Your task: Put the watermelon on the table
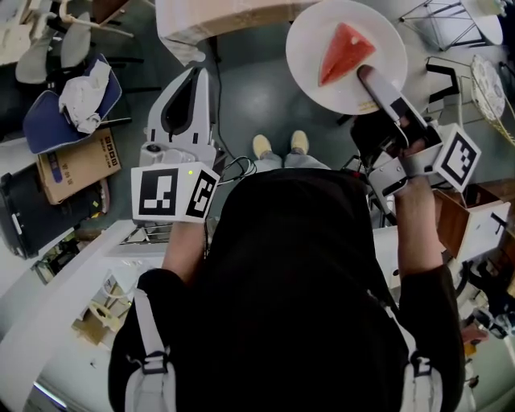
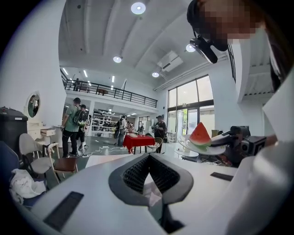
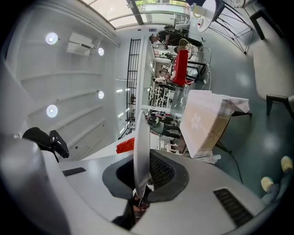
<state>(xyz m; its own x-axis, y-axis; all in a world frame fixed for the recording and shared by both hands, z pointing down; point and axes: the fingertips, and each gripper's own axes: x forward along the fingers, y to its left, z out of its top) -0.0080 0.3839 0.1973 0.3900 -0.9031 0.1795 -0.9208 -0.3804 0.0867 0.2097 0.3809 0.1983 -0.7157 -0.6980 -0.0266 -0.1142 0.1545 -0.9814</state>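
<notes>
A red wedge of watermelon (image 1: 344, 52) lies on a round white plate (image 1: 388, 30) held out over the floor in the head view. My right gripper (image 1: 367, 77) is shut on the plate's near rim. In the right gripper view the plate (image 3: 141, 147) stands edge-on between the jaws of the right gripper (image 3: 140, 190), with the watermelon (image 3: 125, 146) showing red behind it. My left gripper (image 1: 195, 72) is level at the left, shut with nothing in it. From the left gripper view the watermelon (image 2: 200, 134) and plate (image 2: 206, 149) are off to the right of the left gripper (image 2: 149, 183).
A table under a beige cloth (image 1: 229, 18) stands just ahead, also in the right gripper view (image 3: 209, 121). A blue chair with a rag (image 1: 68, 105) and a cardboard box (image 1: 76, 165) are at the left, a white counter (image 1: 72, 282) below. People and a red table (image 2: 138, 140) are far off.
</notes>
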